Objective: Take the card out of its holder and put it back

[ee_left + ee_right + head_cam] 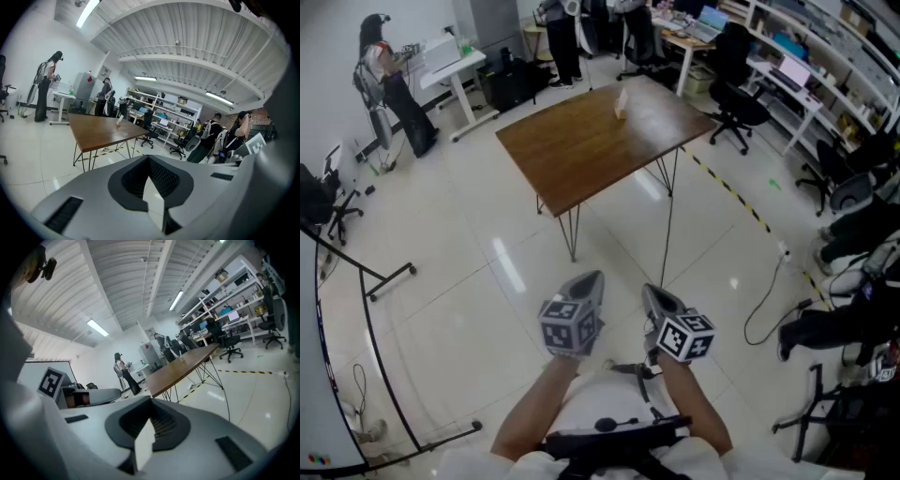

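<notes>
A small pale card stands upright in its holder (621, 103) near the far edge of a brown wooden table (581, 150). It also shows tiny on the table in the left gripper view (119, 121) and the right gripper view (183, 358). Both grippers are held close to the person's body, well short of the table, over the white floor. My left gripper (584, 279) has its jaws together with nothing between them. My right gripper (654, 293) is shut and empty as well.
The table stands on thin black hairpin legs (573, 239). Office chairs (736, 108) and desks with shelves line the right side. Yellow-black tape (731, 192) and a cable (769, 300) lie on the floor. People stand at the back left (384, 70). A black stand frame (375, 281) is at the left.
</notes>
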{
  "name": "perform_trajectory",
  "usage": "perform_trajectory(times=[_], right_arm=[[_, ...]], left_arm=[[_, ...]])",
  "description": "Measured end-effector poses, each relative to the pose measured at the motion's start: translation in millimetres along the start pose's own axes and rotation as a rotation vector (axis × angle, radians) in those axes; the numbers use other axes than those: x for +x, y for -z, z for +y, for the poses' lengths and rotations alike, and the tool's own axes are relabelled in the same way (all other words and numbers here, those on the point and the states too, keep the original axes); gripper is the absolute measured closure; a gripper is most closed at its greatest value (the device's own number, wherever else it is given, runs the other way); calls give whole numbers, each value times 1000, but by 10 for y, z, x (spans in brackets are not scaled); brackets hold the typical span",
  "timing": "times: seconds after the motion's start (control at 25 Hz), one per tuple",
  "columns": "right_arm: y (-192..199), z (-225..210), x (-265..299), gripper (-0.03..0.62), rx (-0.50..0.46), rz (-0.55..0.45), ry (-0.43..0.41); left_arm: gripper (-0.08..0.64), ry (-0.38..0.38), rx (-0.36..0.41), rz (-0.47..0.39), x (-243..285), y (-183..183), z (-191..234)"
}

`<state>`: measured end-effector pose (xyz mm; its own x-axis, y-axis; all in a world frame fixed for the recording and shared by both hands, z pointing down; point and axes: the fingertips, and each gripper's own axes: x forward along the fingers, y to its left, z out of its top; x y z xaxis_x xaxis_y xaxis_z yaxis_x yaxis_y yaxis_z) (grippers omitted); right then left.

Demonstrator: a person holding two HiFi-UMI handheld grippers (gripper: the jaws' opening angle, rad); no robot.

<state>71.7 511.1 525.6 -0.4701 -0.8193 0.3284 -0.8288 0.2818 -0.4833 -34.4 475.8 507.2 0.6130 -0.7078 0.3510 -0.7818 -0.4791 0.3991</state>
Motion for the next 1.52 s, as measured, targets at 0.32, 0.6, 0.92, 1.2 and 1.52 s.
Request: perform_trajectory(times=[0.32, 0.6, 0.92, 1.2, 1.52], right_arm=[[-46, -295, 16, 592, 21, 12, 17], [-127, -477, 201, 591, 56, 9, 40], [-468, -749, 702, 591, 68, -7, 51], [-849, -943, 1257, 592, 53, -2, 68], [-1298, -1046, 1936, 591, 58, -4, 23]], left_arm=[[565, -5, -15, 1, 267, -24, -55], [563, 6, -24, 29, 515, -68, 39], [563, 32, -12, 44, 1103, -357, 255], [563, 41, -10, 57, 1603, -694, 501], [563, 42, -15, 65, 2142, -1140, 869]])
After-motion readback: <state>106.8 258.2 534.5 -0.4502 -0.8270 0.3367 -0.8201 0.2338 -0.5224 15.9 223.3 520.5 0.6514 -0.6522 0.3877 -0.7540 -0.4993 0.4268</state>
